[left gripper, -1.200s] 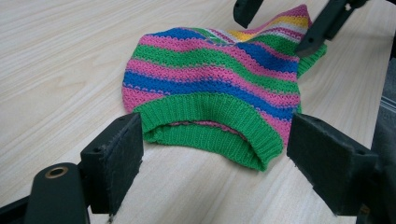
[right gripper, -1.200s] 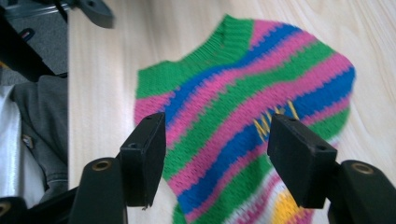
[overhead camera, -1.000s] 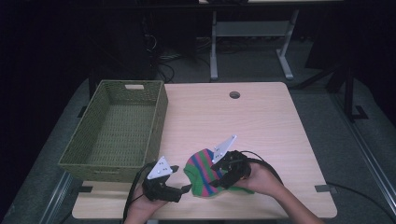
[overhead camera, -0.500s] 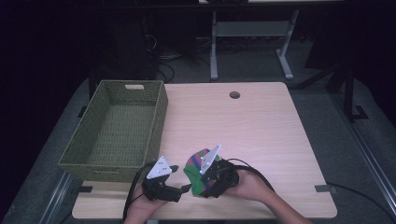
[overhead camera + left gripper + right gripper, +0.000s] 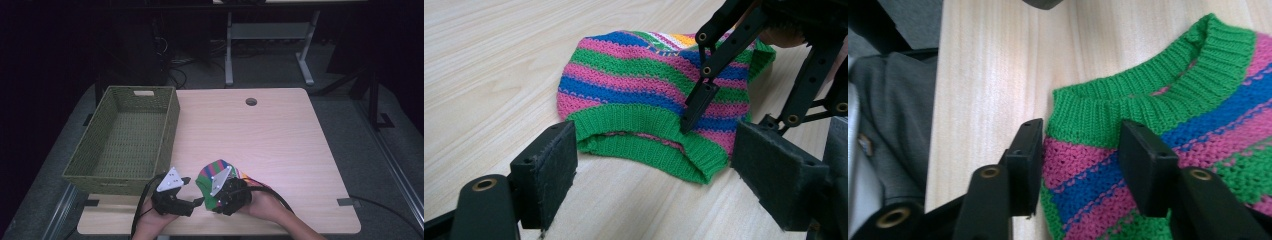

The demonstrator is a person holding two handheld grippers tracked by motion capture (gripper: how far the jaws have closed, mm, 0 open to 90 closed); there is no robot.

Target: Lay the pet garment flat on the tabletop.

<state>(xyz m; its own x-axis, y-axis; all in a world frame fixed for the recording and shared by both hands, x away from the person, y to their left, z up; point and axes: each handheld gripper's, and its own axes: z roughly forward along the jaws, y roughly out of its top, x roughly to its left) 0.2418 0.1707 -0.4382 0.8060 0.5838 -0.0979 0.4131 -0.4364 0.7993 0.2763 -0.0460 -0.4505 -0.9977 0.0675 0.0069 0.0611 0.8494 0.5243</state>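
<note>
The striped knit hat (image 5: 651,85) lies flat at the tabletop's (image 5: 280,135) near edge, partly hidden under the right claw (image 5: 1080,165). That claw's jaws have been closing astride the hat's corner (contact unclear). The left claw (image 5: 654,165) gapes open before the green brim.

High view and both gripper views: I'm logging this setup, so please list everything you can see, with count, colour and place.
Knit garment: one, striped green, pink and blue, near edge of table.
Basket: one, olive woven, left side of table.
Table: one, light wood, round hole near far edge.
Desk frame: one, grey, on the floor behind.
Left gripper: one, black, jaws wide apart before the green hem.
Right gripper: one, black, jaws just been closing, astride the garment's corner.
Hands: two, at bottom edge.
</note>
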